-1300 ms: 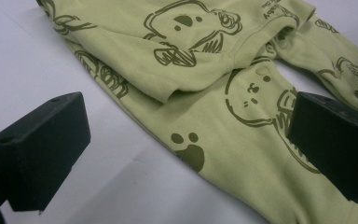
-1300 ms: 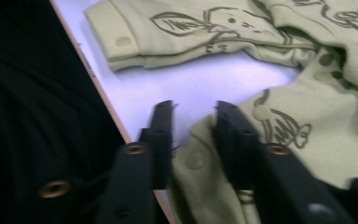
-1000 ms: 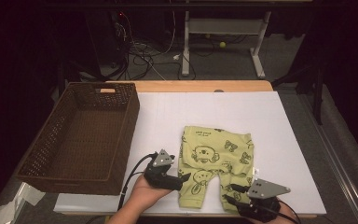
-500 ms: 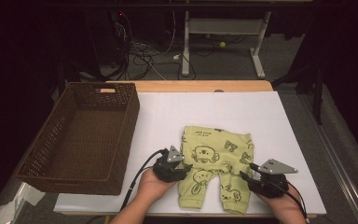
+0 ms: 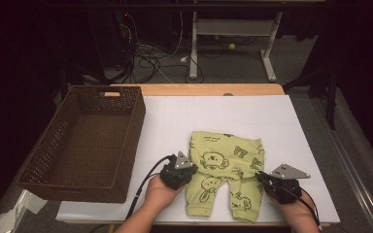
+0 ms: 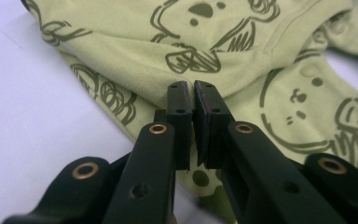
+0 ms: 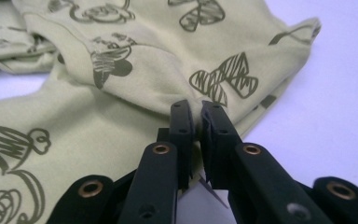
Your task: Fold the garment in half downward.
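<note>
High view: white counter (image 5: 272, 121) evenly lit from above, surroundings falling into near darkness; image soft and slightly grainy. Both gripper views: bright, diffuse light, no glare; fingers (image 6: 182, 116) in the foreground slightly blurred, far cloth soft.

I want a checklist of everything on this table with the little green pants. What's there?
Surface: white sheet over a wooden table, bare beyond the items.
Job's things: green printed baby pants, part-folded, waist doubled over the legs.
Clutter: empty brown wicker basket at left.
Grippers: left gripper shut on the pants' fold edge; right gripper shut on the opposite fold edge; both have just been closing.
Cables: black lead from left gripper.
Surroundings: dark floor, tangled wires, desk legs.
</note>
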### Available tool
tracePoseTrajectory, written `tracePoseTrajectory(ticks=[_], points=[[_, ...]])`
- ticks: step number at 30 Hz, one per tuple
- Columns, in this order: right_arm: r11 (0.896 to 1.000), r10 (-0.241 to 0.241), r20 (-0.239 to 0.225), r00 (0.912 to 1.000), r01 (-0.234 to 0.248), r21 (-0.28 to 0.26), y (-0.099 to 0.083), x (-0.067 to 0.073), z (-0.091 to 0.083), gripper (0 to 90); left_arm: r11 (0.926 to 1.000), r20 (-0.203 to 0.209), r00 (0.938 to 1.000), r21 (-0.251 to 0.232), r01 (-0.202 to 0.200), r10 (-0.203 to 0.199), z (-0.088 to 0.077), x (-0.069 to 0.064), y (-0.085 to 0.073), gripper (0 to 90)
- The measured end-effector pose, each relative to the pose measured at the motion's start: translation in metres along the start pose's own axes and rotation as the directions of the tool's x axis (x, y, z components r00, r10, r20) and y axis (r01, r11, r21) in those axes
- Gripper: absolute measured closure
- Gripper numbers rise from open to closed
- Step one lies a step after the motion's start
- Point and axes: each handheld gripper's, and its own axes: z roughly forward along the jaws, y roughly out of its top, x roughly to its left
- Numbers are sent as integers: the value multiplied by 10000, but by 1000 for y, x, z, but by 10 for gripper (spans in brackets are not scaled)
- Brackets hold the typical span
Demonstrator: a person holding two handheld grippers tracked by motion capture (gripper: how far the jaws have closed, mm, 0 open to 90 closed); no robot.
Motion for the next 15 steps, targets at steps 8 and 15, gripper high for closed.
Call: tracePoseTrajectory(ticks=[8,15], points=[[9986,-2,25,10000,3,-527,2,1,-12,862,9984,41,9999,-551,-104,106,-13,-5,2,832],[9950,-100,-42,9999,95,-997,3,4,-26,864,9960,80,9994,-837,-319,327,-27,-11,2,832]])
